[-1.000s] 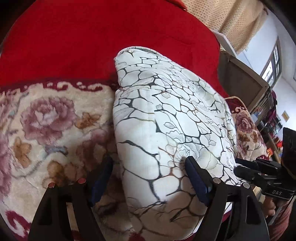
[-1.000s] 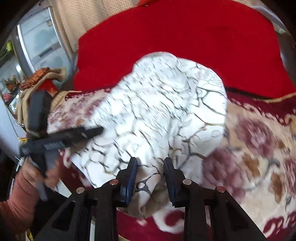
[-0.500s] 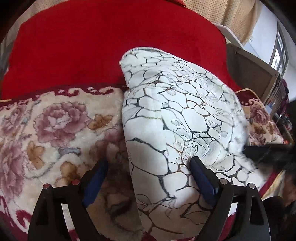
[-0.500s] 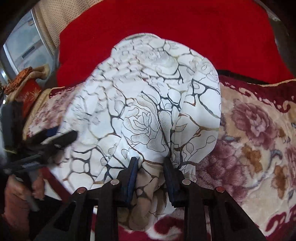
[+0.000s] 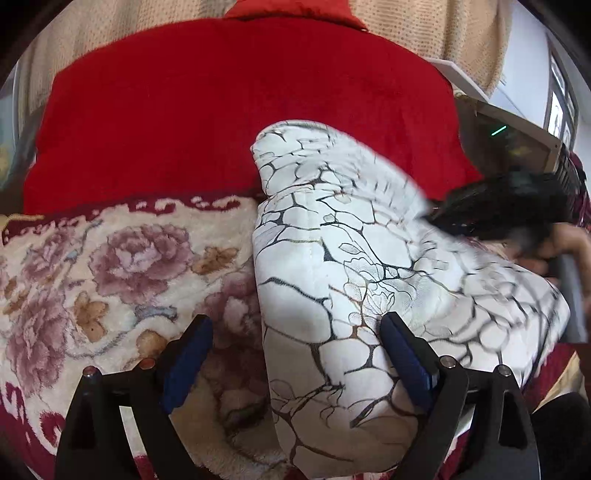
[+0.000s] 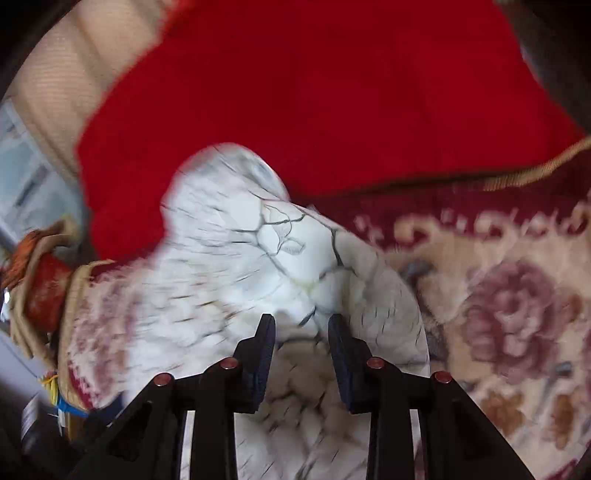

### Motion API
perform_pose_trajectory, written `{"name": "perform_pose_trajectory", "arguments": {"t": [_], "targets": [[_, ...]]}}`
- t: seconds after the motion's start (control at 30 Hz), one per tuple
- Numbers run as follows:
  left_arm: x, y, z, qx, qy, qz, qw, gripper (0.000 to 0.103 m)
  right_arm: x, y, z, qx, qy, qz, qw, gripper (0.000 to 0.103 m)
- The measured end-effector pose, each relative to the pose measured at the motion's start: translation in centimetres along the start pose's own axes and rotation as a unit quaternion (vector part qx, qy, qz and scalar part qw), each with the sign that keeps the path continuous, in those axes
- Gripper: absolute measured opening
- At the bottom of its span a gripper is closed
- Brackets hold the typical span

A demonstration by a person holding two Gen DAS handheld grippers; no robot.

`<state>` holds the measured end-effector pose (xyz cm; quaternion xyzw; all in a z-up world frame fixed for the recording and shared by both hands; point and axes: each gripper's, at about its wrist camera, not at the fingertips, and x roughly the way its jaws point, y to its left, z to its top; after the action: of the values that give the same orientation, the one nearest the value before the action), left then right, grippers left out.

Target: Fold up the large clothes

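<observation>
A white garment (image 5: pixel 351 251) with a black crackle and flower print lies folded on a floral plush blanket (image 5: pixel 110 266). My left gripper (image 5: pixel 295 321) is open wide across the garment's left edge. Its right finger (image 5: pixel 402 350) rests on the cloth and its left finger (image 5: pixel 188 350) hangs over the blanket. In the right wrist view my right gripper (image 6: pixel 301 319) is shut on a bunched fold of the garment (image 6: pixel 229 266), which is blurred by motion. The right gripper's black body (image 5: pixel 509 206) shows as a blur over the garment's far right side.
A red cover (image 5: pixel 221 129) spreads behind the garment, with beige cloth (image 5: pixel 424 26) beyond it. A dark cabinet (image 5: pixel 509 144) stands at the back right. A hand (image 5: pixel 569 243) holds the right gripper. A red and tan bundle (image 6: pixel 44 280) sits at the left edge.
The right gripper has swept sideways with its fold, and the cloth has shifted with it. The left jaws have widened a little and the left view has tilted up.
</observation>
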<state>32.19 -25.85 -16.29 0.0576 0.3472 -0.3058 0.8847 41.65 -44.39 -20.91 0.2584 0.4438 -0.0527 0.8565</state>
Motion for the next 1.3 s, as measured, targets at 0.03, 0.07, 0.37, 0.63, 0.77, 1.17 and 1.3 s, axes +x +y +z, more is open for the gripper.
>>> {"name": "perform_pose_trajectory", "arguments": {"t": [0.03, 0.07, 0.37, 0.63, 0.77, 1.17, 1.3], "targets": [[-0.1, -0.2, 0.0, 0.008, -0.004, 0.008, 0.9999, 0.092, 2.0, -0.9, 0.0, 0.018, 0.026, 0.005, 0.999, 0.034], [-0.1, -0.3, 0.1, 0.015, -0.006, 0.015, 0.9998, 0.094, 3.1, -1.7, -0.1, 0.041, 0.037, 0.014, 0.998, 0.034], [-0.7, -1.0, 0.2, 0.041, -0.012, 0.054, 0.9976, 0.097, -6.5, 1.2, -3.3, -0.018, -0.020, 0.010, 1.000, 0.034], [-0.8, -1.1, 0.2, 0.035, -0.015, 0.060, 0.9975, 0.097, -11.5, 5.1, -11.1, -0.125, -0.011, 0.024, 0.992, 0.034], [-0.7, -1.0, 0.4, 0.027, 0.007, 0.044, 0.9986, 0.098, -7.2, 4.0, -14.2, -0.147, 0.017, -0.028, 0.989, 0.037], [-2.2, 6.4, 3.9, -0.082, 0.003, 0.057, 0.9950, 0.098, -10.0, 6.8, -4.9, -0.132, -0.031, 0.001, 0.991, 0.038], [0.5, 6.0, 2.4, -0.087, 0.054, 0.048, 0.9936, 0.098, -6.4, 8.5, 2.3, -0.088, -0.045, 0.029, 0.995, 0.038]]}}
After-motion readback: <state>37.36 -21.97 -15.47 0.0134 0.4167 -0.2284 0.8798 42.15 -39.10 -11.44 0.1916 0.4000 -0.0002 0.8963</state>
